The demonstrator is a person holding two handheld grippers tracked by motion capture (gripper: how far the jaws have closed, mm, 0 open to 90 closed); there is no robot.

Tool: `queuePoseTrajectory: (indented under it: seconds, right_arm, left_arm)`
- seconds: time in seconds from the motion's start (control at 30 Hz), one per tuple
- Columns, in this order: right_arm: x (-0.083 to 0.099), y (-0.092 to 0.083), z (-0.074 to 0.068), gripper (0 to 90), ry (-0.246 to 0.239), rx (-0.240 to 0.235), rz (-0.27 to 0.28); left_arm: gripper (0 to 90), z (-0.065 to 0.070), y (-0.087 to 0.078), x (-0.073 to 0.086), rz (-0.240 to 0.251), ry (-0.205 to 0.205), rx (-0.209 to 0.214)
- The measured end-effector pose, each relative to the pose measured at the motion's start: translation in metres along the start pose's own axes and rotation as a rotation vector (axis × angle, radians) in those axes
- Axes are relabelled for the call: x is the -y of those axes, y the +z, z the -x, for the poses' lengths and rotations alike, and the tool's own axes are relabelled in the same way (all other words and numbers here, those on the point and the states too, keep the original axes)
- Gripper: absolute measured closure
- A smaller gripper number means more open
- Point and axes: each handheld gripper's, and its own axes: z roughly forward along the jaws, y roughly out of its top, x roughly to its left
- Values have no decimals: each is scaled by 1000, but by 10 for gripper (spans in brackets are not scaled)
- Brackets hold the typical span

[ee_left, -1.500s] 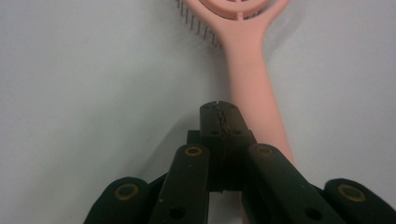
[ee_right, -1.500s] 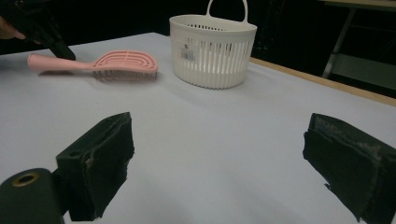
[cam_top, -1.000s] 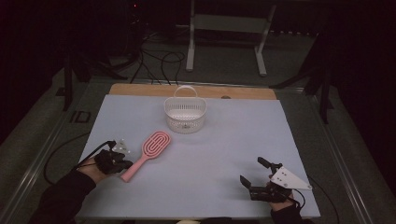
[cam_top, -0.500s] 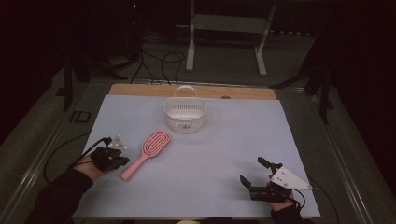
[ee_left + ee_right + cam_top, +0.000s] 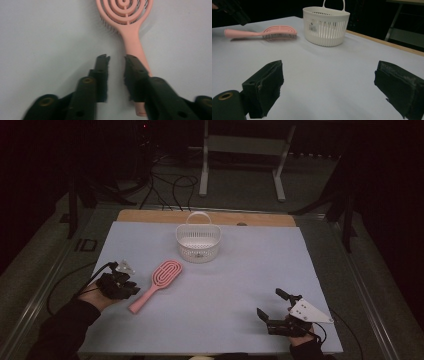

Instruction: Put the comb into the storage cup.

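A pink hairbrush (image 5: 156, 285) lies flat on the pale blue table top (image 5: 250, 270), its head toward the basket and its handle toward the person. My left gripper (image 5: 129, 290) hovers at the handle's left side. In the left gripper view its jaws (image 5: 117, 58) have just been opening and stand a little apart with nothing between them. The brush handle (image 5: 132, 42) runs under the right-hand jaw. My right gripper (image 5: 268, 303) rests near the front right of the table, and its jaws (image 5: 328, 75) are wide open with nothing between them.
A white slotted basket (image 5: 198, 242) with a hoop handle stands at the back middle of the table; it also appears in the right gripper view (image 5: 325, 25), beside the brush (image 5: 269, 32). A wooden strip (image 5: 150, 216) runs along the far edge. Cables trail on the floor beyond.
The left hand has shifted only slightly beside the brush handle. The brush, the basket and the right gripper lie where they were.
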Motion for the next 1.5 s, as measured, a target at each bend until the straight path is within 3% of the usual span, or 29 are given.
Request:
queuePoseTrajectory:
  seconds: [0.2,0.43,0.67,0.93,1.0,1.1,1.23,1.5]
  right_arm:
    - [0,0,0,82,4,1,1]
    - [0,0,0,82,3,1,1]
    - [0,0,0,81,5,1,0]
    - [0,1,-1,82,2,0,-1]
    - [0,1,0,82,2,0,-1]
    - [0,1,0,82,4,0,0]
    - [0,1,0,82,1,-1,-1]
    - [0,1,0,82,1,-1,0]
  left_arm:
    - [623,7,-3,-7,-9,18,9]
    - [392,15,-1,-13,-50,39,11]
    - [232,20,2,-19,-82,55,34]
    - [32,23,-2,-26,-55,28,43]
    - [0,24,-3,-27,-46,27,70]
    - [0,26,-3,-29,-46,34,69]
    - [0,29,-3,-32,-37,23,100]
    - [0,31,-2,-36,-15,-50,97]
